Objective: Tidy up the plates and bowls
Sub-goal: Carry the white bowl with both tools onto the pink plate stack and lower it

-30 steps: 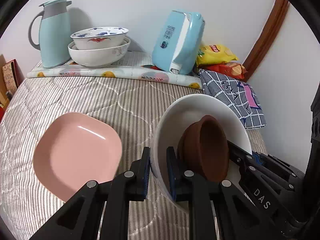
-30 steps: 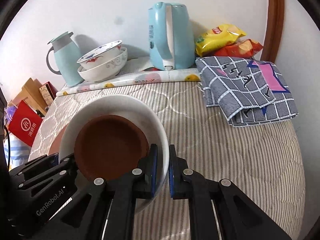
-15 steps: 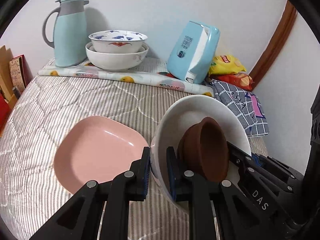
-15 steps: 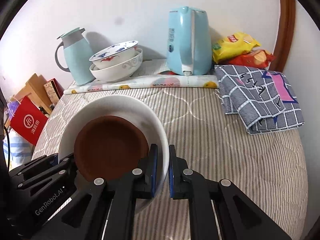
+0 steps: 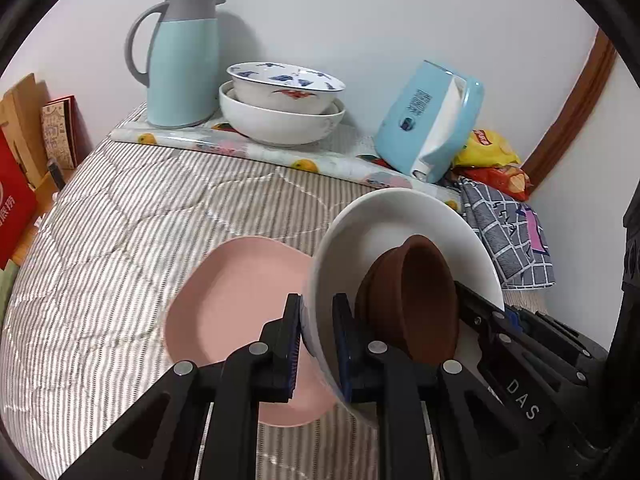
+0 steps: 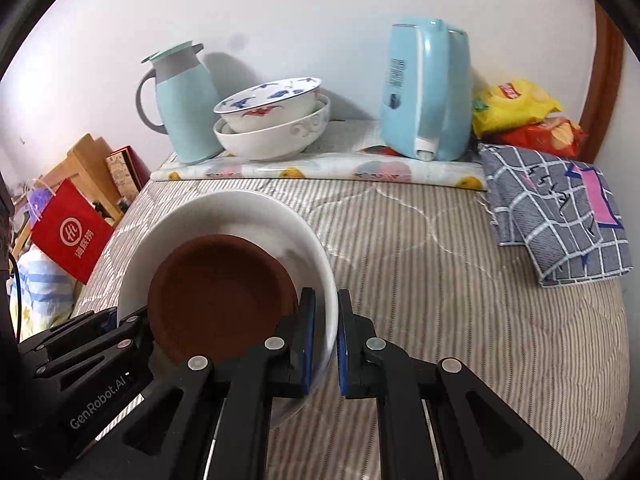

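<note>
Both grippers hold one white bowl (image 5: 392, 216) with a brown dish (image 5: 412, 300) inside it. My left gripper (image 5: 316, 340) is shut on the bowl's left rim. My right gripper (image 6: 324, 336) is shut on its right rim; the bowl (image 6: 240, 212) and brown dish (image 6: 216, 288) show there too. The bowl is held above the striped bed, partly over a pink square plate (image 5: 240, 304). Two stacked bowls, a patterned one (image 5: 286, 86) in a white one (image 5: 280, 124), stand at the back.
A teal thermos jug (image 5: 182, 56) and a light blue kettle (image 5: 430, 120) stand by the wall on a fruit-print mat (image 5: 256, 152). Snack bags (image 6: 520, 116) and a checked cloth (image 6: 560, 208) lie at the right. A red bag (image 6: 70, 236) and boxes stand at the left.
Both grippers have carried the bowl leftward and forward. The pink plate now lies partly under the bowl, and the stacked bowls and jug look nearer.
</note>
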Tool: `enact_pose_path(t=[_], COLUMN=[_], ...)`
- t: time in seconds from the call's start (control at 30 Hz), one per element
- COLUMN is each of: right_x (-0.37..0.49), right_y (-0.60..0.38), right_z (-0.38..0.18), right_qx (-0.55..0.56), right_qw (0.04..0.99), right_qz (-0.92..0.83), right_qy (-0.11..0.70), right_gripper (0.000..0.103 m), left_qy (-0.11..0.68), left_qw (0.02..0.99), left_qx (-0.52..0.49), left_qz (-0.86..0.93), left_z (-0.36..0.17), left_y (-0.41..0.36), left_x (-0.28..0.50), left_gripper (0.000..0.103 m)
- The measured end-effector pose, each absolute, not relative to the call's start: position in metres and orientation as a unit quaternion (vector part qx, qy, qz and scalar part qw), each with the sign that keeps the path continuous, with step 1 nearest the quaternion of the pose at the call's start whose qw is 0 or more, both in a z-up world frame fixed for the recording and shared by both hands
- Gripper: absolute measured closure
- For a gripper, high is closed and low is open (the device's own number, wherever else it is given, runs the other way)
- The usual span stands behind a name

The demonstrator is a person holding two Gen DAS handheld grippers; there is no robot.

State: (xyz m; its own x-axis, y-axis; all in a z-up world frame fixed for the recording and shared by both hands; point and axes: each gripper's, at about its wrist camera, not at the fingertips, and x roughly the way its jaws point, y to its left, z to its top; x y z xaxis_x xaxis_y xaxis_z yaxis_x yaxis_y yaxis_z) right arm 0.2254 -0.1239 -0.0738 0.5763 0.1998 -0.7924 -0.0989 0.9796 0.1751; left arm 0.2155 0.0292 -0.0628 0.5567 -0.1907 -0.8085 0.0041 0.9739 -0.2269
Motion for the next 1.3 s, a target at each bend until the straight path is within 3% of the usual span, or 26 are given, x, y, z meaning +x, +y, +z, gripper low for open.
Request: enact_pose_path(t=[1.3], right_x=[0.259], right_y=[-0.059], right_z=[-0.128], right_qx=[0.037], right_qw=[0.855], right_qz=[0.111], right_qy=[0.505], right_gripper=[0.093], left_qy=[0.5], left_qw=[0.855], left_qx=[-0.137], left_qz=[-0.02], left_z=[-0.121], left_y=[0.093], left_x=[0.235], left_gripper=[0.089])
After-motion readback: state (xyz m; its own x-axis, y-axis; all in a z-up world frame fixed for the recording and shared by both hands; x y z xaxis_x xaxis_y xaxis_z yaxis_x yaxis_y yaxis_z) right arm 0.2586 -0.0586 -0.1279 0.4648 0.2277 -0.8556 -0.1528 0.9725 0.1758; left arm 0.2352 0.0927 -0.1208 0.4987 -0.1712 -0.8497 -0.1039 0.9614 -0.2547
